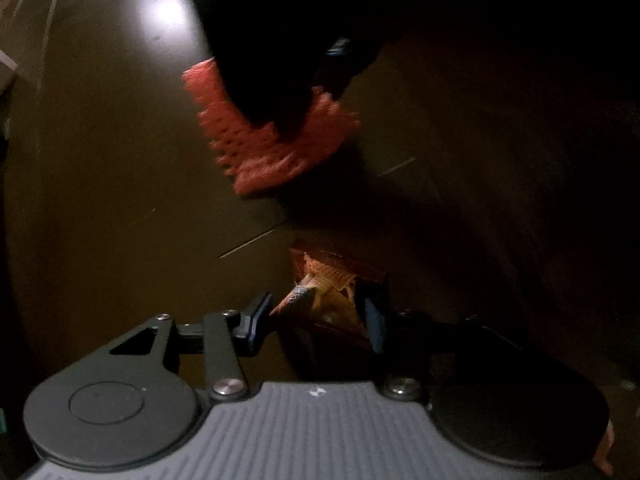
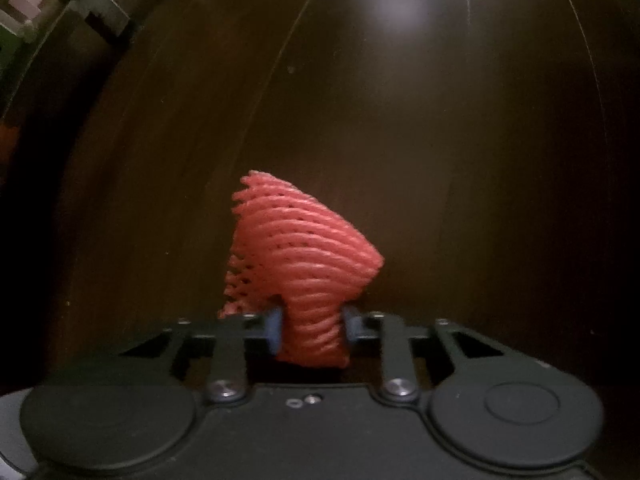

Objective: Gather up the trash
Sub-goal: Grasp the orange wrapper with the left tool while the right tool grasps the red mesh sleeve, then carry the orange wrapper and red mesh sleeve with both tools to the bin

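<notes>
The red foam mesh sleeve (image 2: pixel 298 256) sits between the right gripper (image 2: pixel 311 330) pads, rising toward twelve o'clock over the dark wooden floor (image 2: pixel 460 140). In the left wrist view, that sleeve (image 1: pixel 260 148) lies at twelve o'clock from the crumpled orange snack wrapper (image 1: pixel 324 292), which sits between the left gripper (image 1: pixel 316 316) fingers, on the floor.

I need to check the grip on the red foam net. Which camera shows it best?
The right wrist view: the red foam net sits sharp and centred, pinched by the right gripper. The left wrist view shows it blurred and partly hidden by dark shadow.
</notes>
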`<state>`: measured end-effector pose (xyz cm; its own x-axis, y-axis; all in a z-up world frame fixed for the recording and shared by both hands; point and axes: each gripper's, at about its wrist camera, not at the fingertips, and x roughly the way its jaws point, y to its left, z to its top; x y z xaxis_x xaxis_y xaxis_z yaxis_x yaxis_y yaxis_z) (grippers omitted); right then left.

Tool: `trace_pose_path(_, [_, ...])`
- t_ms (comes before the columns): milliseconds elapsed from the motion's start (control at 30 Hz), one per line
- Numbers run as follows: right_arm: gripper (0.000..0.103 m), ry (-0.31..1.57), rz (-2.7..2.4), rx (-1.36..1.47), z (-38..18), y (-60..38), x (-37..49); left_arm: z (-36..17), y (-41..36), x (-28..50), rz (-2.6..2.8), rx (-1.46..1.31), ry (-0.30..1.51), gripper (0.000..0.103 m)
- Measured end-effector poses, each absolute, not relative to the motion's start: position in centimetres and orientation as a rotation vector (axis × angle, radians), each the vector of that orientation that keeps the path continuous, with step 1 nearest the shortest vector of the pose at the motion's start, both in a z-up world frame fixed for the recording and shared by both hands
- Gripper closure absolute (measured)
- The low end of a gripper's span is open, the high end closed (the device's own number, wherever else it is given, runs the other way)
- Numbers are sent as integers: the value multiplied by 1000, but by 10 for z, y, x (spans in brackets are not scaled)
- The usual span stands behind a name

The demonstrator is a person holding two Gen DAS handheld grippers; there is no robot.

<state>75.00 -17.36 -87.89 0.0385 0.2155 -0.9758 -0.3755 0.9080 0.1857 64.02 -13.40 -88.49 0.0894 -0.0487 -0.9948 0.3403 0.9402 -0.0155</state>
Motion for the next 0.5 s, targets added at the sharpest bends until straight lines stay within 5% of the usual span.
trace_pose_path(67, [95,1443,442,-137,-874,-177,748,-883,-130,639,-261,229,1458,60])
trace_pose_path(500, [95,1368,322,99,-791,-213,711,-805,-103,621,-158,57,1415,63])
